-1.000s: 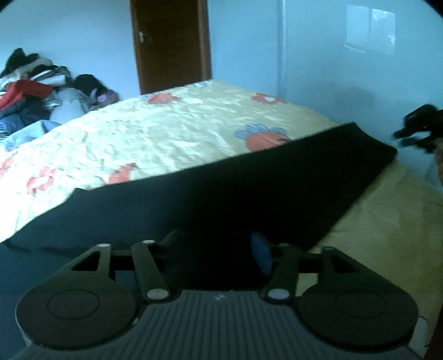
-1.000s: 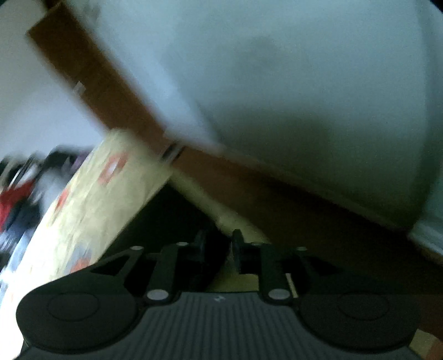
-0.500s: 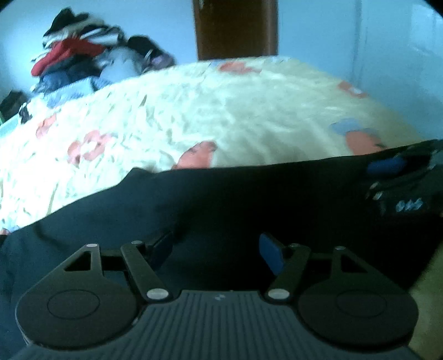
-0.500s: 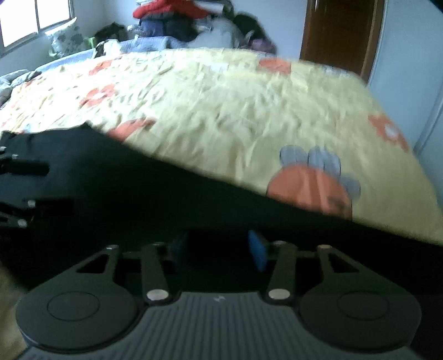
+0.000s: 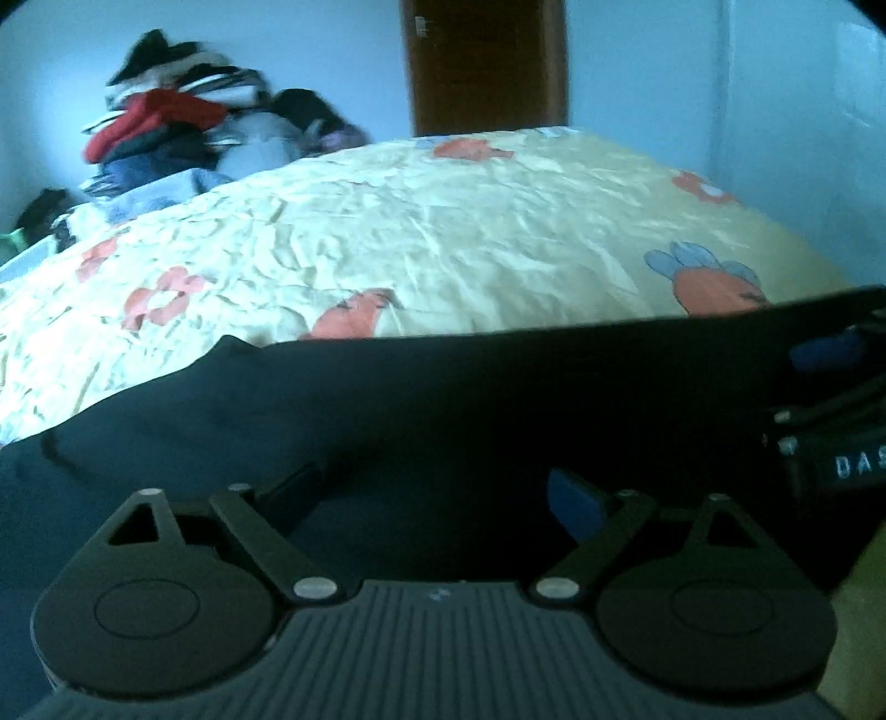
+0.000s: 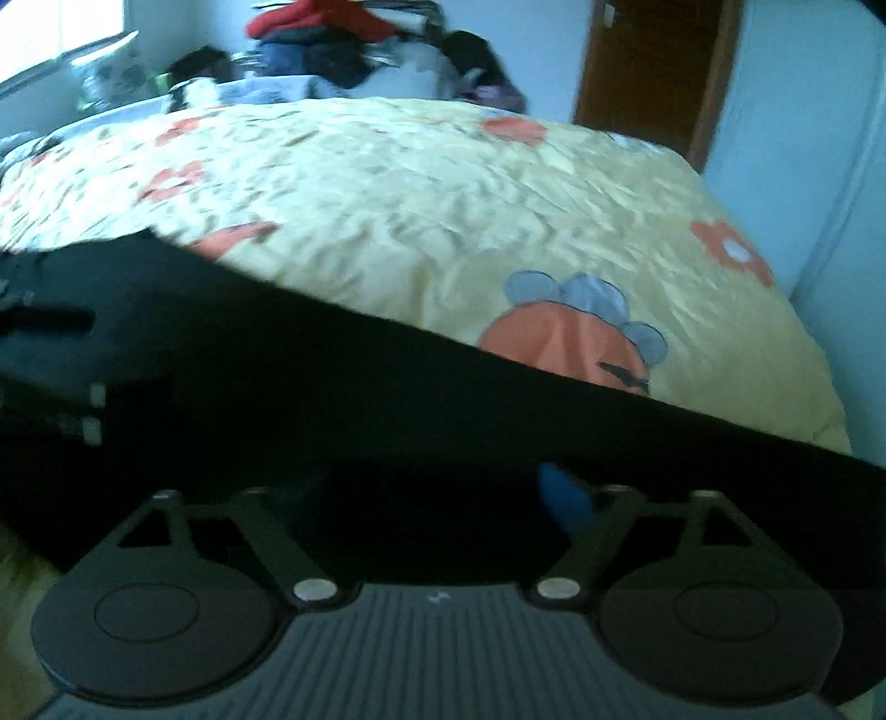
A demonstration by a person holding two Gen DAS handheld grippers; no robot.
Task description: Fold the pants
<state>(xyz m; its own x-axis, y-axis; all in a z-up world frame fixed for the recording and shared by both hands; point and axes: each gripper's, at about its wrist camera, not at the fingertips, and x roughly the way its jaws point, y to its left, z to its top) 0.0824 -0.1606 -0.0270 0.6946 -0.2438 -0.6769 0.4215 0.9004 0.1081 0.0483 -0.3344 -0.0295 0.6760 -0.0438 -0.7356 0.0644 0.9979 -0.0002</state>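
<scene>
— Dark pants [image 5: 443, 399] spread flat across the near edge of a bed, directly ahead of and under both claws; far hem line running just beyond the fingertips in both wrist views.

— And the left claw [image 5: 437, 493]?

— Low over the dark cloth, jaws spread wide, blue pad [image 5: 573, 507] visible on the right finger, nothing pinched between. Cannot tell whether the tips touch the fabric.

— Right claw [image 6: 432, 493]?

— Same posture: jaws spread apart above the pants [image 6: 387, 399], blue pad [image 6: 562, 498] showing on the right finger, gap between fingers filled only by dark fabric. Also seen at the right edge of the left wrist view, resting at the pants, white lettering on its body.

— Beyond the pants?

— Yellow bedspread [image 5: 443, 232] with orange flower prints stretching away ahead of the claws. Heap of clothes [image 5: 171, 138], red and dark pieces on top, piled at the far left of the bed. Brown door [image 5: 487, 61] straight ahead past the far end of the bed, pale blue wall [image 5: 775, 99] to the right.

— From the right wrist view?

— Same bedspread [image 6: 415, 194], clothes heap [image 6: 354, 44] far ahead to the left, door [image 6: 653, 72] far ahead to the right.
</scene>
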